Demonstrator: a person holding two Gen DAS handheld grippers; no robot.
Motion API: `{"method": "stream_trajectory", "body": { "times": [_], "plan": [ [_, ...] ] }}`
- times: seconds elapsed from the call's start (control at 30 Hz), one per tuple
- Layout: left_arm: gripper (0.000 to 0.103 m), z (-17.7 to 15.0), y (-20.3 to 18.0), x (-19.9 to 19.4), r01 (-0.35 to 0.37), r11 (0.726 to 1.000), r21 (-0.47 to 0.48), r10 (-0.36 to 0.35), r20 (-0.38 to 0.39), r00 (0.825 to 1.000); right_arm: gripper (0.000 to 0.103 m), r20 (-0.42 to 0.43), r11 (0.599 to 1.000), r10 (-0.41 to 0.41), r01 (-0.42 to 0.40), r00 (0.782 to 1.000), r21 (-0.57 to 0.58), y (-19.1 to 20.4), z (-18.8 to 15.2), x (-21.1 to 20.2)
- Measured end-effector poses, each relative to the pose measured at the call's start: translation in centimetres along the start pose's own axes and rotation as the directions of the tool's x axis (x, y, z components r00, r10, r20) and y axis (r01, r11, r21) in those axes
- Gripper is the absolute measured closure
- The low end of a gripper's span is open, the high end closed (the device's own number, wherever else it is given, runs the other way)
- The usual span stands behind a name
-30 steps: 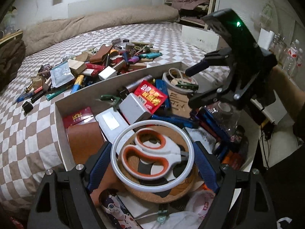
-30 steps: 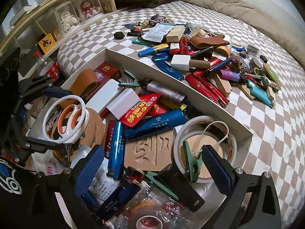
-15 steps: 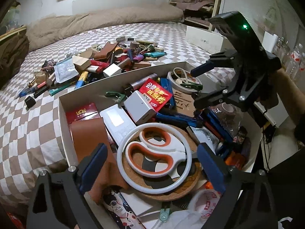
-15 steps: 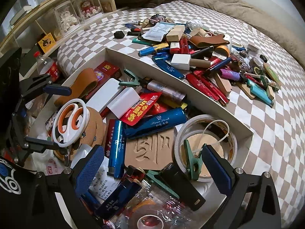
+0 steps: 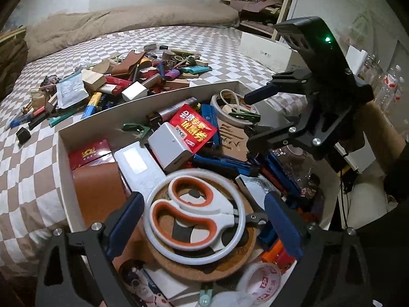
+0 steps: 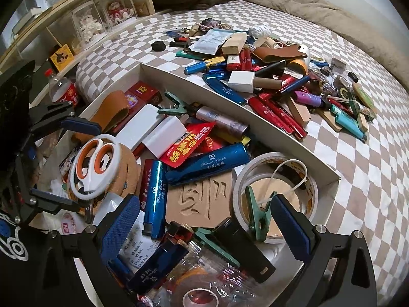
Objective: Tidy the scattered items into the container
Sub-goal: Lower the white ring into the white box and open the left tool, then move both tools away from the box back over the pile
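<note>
Crowding the white box [image 5: 61, 153] almost wall to wall are packets, lighters, clips and tape, so little bare floor shows inside it; its long far wall [image 6: 230, 102] separates it from the pile of loose items [image 6: 268, 71] lying on the checked bedspread [image 5: 33, 158], where open cloth spreads out on either side of the heap. At the near end of the box a white ring [image 5: 196, 217] lies on a round cork mat [image 5: 204, 263], with orange-handled scissors [image 5: 189, 215] resting across and inside the ring. The left gripper [image 5: 204, 225] hangs over this stack with its fingers spread wide, one blue pad on each side of the ring and neither pressing on it, so it grasps nothing. The right gripper [image 6: 204, 225] is likewise released, its pads well apart above a carved wooden tile [image 6: 202, 199]; a green clip [image 6: 258, 215] on a tape roll [image 6: 276, 194] sits just beside its right-hand finger, though contact cannot be judged.
</note>
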State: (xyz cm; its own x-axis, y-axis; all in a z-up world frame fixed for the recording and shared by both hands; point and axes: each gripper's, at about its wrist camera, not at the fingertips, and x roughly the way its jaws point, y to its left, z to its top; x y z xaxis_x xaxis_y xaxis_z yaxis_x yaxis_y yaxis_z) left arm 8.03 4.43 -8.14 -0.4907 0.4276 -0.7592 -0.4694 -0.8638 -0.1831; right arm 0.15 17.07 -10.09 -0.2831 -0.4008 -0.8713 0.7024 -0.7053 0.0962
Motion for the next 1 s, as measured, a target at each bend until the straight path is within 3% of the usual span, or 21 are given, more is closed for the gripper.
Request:
{"method": "stream_trajectory", "body": {
  "times": [0.67,0.8,0.83,1.0],
  "plan": [
    [0.007,0.9,2.0,-2.1,-0.055,0.997,-0.054,0.059,0.079,0.995,0.001,0.068,1.000,0.005,-0.005,0.998,-0.009,1.2,1.3,-1.5],
    [0.006,1.8,2.6,-2.3,-0.085,0.994,-0.070,0.091,0.098,0.991,0.001,0.109,1.000,-0.021,0.019,0.994,0.012,1.2,1.5,-2.5],
    [0.000,2.1,2.8,-2.4,-0.101,0.992,-0.073,0.108,0.104,0.989,0.001,0.120,1.000,-0.027,0.025,0.992,0.018,1.1,1.6,-2.7],
    [0.000,3.3,3.5,-3.5,-0.123,0.987,-0.099,0.137,0.151,0.979,0.000,0.193,0.998,-0.038,0.027,0.980,0.062,0.5,1.9,-4.2]
  ]
}}
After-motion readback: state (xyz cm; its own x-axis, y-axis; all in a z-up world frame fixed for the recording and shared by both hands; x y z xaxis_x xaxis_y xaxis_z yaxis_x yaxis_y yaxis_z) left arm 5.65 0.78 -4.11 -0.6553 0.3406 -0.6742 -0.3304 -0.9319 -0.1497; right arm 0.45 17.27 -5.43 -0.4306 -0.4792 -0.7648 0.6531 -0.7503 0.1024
